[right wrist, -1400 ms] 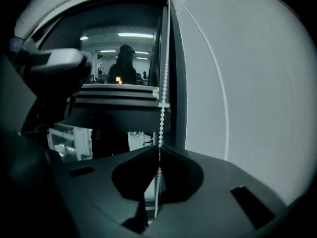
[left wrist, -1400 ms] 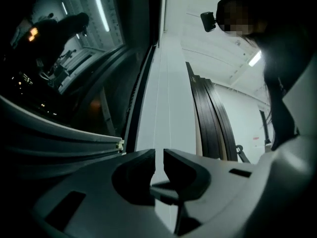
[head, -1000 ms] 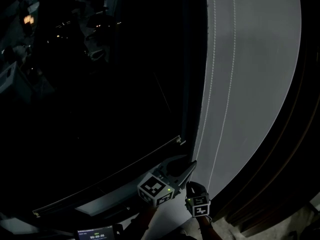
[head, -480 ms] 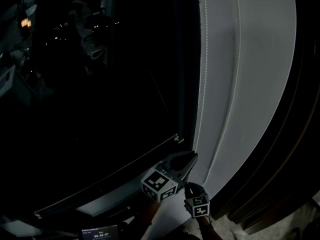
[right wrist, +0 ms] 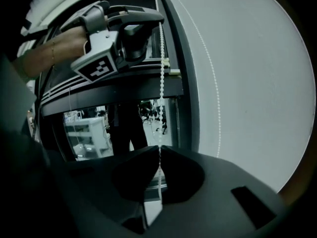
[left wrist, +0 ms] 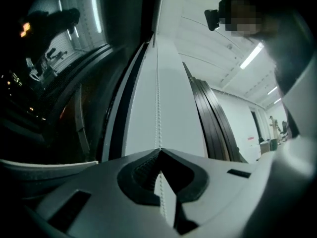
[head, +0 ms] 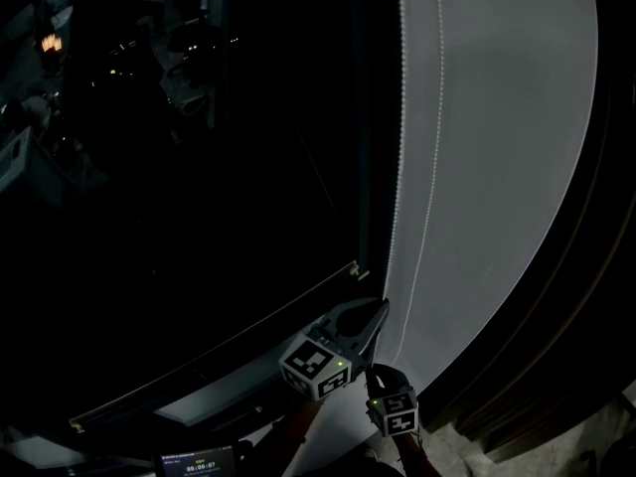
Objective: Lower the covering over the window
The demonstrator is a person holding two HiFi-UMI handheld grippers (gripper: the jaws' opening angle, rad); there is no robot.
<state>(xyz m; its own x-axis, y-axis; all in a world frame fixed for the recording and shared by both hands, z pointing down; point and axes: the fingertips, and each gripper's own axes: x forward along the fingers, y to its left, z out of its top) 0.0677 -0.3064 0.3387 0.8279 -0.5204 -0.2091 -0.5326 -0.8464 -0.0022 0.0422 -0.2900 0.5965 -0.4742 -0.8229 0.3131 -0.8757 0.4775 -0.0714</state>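
A white bead chain [head: 397,167] hangs in two strands down a pale panel [head: 507,167], right of the dark window [head: 199,217]. No covering shows over the glass. My left gripper [head: 384,312] is shut, its tips meeting on the chain's left strand [left wrist: 158,108]. Just below it, my right gripper [head: 375,370] is shut on the same strand [right wrist: 161,68], which runs up from its tips [right wrist: 159,150] to the left gripper [right wrist: 119,29]. The other strand [right wrist: 208,68] hangs free against the panel.
A grey sill and window frame [head: 229,351] run along the bottom of the glass. Dark wooden trim [head: 556,296] borders the panel on the right. A small timer screen [head: 194,461] glows at the bottom edge. Room lights are reflected in the glass.
The left gripper's jaws have closed onto the chain's left strand. The free right strand has swung left, closer to the held one. Both grippers stay low by the sill.
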